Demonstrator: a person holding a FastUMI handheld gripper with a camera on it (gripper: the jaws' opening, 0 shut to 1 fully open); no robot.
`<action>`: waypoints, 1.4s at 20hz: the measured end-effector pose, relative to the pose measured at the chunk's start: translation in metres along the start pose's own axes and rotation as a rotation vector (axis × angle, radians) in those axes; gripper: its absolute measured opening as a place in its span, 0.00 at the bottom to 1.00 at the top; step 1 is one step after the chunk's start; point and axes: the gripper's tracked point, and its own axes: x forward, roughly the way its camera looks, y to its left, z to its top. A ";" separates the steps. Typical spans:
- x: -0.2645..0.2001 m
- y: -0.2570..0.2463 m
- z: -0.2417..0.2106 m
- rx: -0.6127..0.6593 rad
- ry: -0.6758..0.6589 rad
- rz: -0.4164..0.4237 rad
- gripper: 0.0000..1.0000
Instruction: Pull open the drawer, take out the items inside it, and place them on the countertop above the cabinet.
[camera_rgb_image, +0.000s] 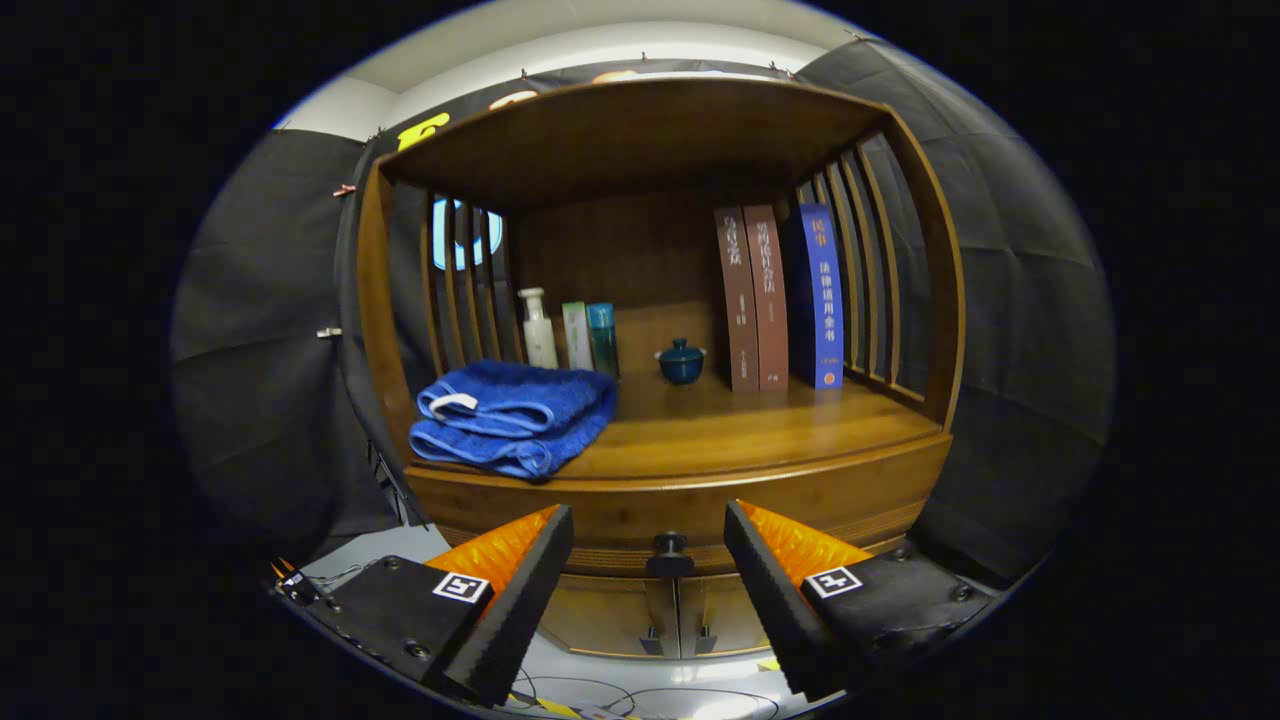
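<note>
A wooden cabinet stands in front of me with its countertop (760, 425) inside an open shelf bay. Under the countertop runs the drawer front (640, 520), closed, with a small dark knob (669, 553) at its middle. My gripper (648, 535) is open, its two fingers spread to either side of the knob, a little short of it and not touching it. A folded blue towel (515, 415) lies on the countertop's left part, beyond my left finger. The drawer's inside is hidden.
At the back of the countertop stand a white pump bottle (538, 328), a pale green box (577, 335), a teal bottle (603, 338), a small dark lidded cup (681, 362) and three upright books (785, 297). Slatted side walls close the bay. Two lower cabinet doors (610, 610) sit under the drawer.
</note>
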 end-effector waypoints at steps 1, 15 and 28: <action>0.009 -0.002 -0.011 0.009 0.029 -0.003 0.99; 0.084 -0.019 -0.087 0.060 0.210 -0.031 0.69; 0.079 -0.019 -0.090 -0.005 0.254 -0.052 0.36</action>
